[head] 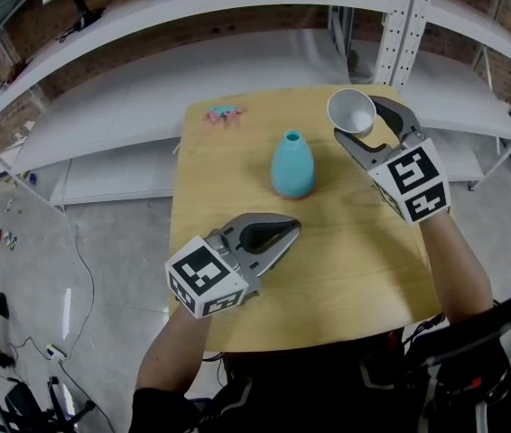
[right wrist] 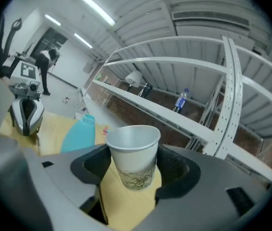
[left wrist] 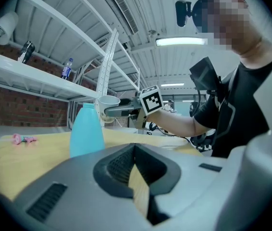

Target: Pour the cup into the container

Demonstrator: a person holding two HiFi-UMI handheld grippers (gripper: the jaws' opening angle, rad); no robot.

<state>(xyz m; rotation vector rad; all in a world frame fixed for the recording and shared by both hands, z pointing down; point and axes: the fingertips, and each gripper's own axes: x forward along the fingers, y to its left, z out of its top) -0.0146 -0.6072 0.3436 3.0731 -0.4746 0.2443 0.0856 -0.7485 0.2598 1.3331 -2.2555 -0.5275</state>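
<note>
A teal bottle-shaped container [head: 292, 163] with a narrow open neck stands upright near the middle of the wooden table [head: 346, 269]. My right gripper [head: 361, 126] is shut on a white paper cup [head: 352, 110], held upright above the table's far right, to the right of and beyond the container. In the right gripper view the cup [right wrist: 133, 153] sits between the jaws, with the container [right wrist: 80, 134] lower left. My left gripper [head: 284, 233] hovers over the near left of the table, shut and empty, pointing toward the container [left wrist: 86, 131].
A small pink object [head: 223, 114] lies at the table's far left corner. White metal shelving [head: 237, 7] with a perforated upright post [head: 400, 16] runs behind the table. The person's arms reach in from the near edge.
</note>
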